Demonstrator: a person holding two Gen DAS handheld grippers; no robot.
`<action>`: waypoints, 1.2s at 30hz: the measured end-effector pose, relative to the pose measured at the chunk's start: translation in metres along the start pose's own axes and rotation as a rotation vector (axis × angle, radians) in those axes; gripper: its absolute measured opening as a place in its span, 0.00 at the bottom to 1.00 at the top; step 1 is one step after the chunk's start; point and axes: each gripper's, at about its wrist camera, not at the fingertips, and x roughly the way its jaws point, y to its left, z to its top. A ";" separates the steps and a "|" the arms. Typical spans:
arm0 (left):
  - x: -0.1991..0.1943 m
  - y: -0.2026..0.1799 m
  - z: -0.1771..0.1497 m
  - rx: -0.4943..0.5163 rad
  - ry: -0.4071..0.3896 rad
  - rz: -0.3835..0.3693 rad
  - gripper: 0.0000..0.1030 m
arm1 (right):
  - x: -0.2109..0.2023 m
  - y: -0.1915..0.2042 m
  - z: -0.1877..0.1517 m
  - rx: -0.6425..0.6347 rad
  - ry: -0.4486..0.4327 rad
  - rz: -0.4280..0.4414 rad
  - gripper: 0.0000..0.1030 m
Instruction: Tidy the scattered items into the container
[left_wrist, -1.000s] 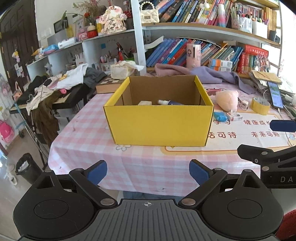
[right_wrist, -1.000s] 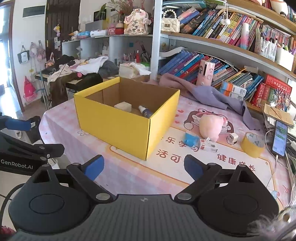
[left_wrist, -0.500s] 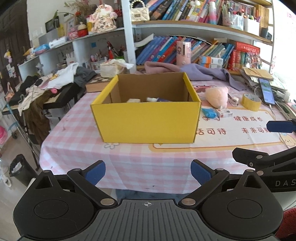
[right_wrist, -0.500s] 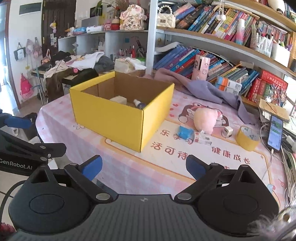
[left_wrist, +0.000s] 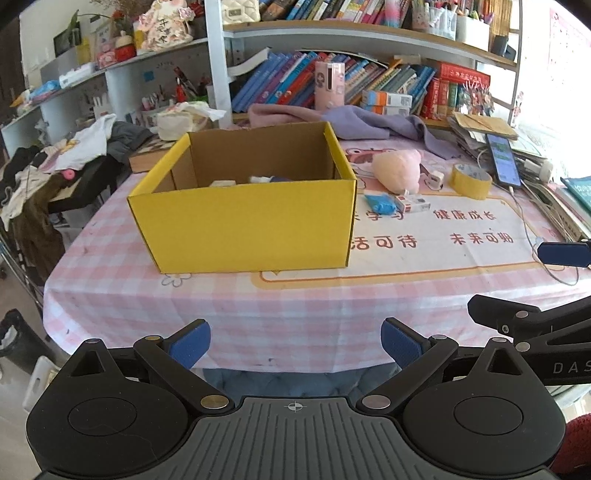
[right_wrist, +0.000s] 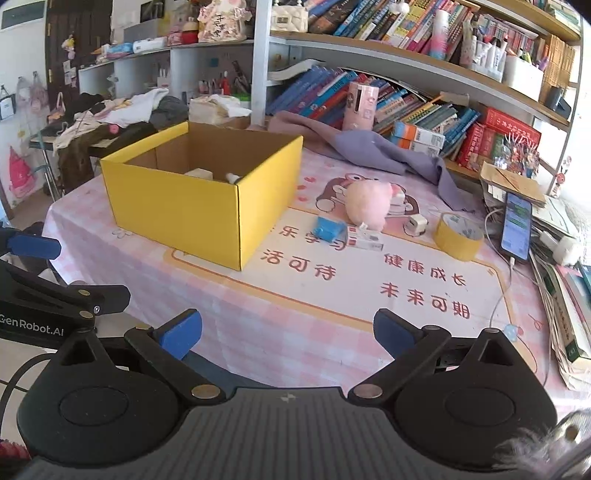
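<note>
A yellow cardboard box stands open on the pink checked table, with a white block and a small bottle inside. To its right lie a pink plush, a blue packet, a small red-and-white carton, a white charger and a yellow tape roll. My left gripper hangs open at the table's near edge, in front of the box. My right gripper is empty, its jaws still opening, short of the loose items.
A phone on a cable and stacked books crowd the right edge. A purple cloth lies behind the plush, under full bookshelves. A cluttered side table with clothes stands to the left.
Both views have drawn back and tilted, so the box and items sit further left and more table edge shows. The right jaws have spread slightly wider.
</note>
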 end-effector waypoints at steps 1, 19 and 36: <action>0.001 0.000 0.000 0.001 0.004 -0.001 0.97 | 0.001 0.000 -0.001 0.001 0.004 -0.002 0.98; 0.030 -0.034 0.016 0.056 0.060 -0.092 0.97 | 0.005 -0.031 -0.008 0.040 0.064 -0.089 1.00; 0.067 -0.087 0.044 0.142 0.082 -0.160 0.97 | 0.018 -0.090 -0.008 0.114 0.091 -0.171 1.00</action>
